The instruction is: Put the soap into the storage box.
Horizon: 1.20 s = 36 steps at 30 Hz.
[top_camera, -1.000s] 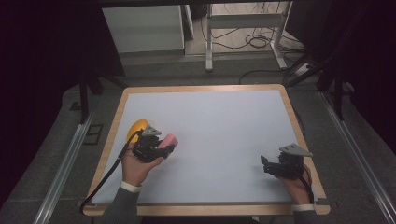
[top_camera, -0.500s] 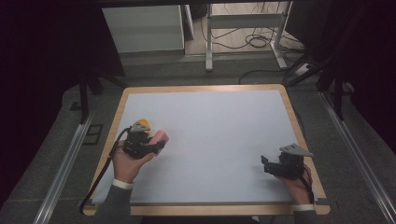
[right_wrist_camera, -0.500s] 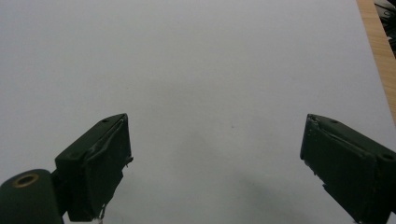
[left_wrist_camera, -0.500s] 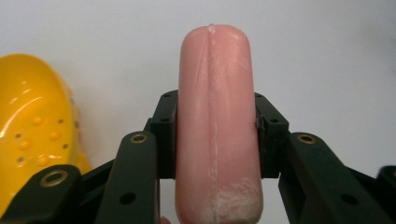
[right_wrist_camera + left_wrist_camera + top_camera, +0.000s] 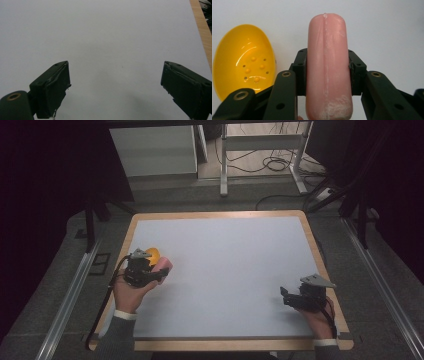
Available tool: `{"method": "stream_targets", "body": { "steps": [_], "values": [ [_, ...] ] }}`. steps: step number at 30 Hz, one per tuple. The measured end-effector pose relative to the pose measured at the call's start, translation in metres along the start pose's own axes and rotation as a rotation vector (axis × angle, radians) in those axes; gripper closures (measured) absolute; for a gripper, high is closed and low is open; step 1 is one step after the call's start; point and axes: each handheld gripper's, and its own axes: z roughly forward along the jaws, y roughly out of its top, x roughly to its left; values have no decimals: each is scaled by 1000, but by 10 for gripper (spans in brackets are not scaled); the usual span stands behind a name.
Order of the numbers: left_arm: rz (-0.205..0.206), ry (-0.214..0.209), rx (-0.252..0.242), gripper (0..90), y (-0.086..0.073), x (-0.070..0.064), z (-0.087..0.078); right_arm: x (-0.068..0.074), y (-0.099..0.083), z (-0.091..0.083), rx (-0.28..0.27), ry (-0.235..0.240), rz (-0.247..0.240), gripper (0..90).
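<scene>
High view: the left claw point(image 5: 159, 270) has shifted over the past second. A second ago it lay a little nearer the person, with the pink piece jutting out to the right; now the hand has drawn up and back toward the worktop's point(image 5: 230, 265) left edge, so the pink sausage point(image 5: 165, 265) sits just beside the yellow egg half point(image 5: 152, 253). The sausage came along with the hand, so I judge the grip is holding and the carry is under way, perhaps toward the yellow shell.

Left gripper view shows that claw clamped on the sausage point(image 5: 328, 67), one black pad pressed to each flank about midway along, its rounded tip standing well past the pads. The egg half point(image 5: 243, 60) lies open side up to the left, apart from the sausage, on bare worktop.

The right claw point(image 5: 287, 296) has kept its place near the right front corner. Right gripper view has its jaws standing wide apart, holding nothing, over plain worktop point(image 5: 112, 37).
</scene>
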Motion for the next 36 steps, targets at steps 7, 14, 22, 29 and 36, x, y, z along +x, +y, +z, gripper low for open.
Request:
{"method": "stream_targets", "body": {
  "steps": [7, 14, 22, 29, 36],
  "values": [
    [-6, 8, -6, 600, 0, 6, -3, 1, 0, 0, 3, -1, -5, 85],
    [-19, 22, -10, 600, 3, 12, -5, 1, 0, 0, 4, 1, -1, 85],
    [-30, 36, -11, 600, 5, 19, -6, 0, 0, 0, 2, -4, 0, 85],
    [-37, 46, -8, 600, 6, 26, -7, 0, 0, 0, 4, -1, -2, 84],
    [-57, 66, -13, 600, 9, 34, -8, 0, -1, 0, 6, -2, 0, 85]
  ]
}}
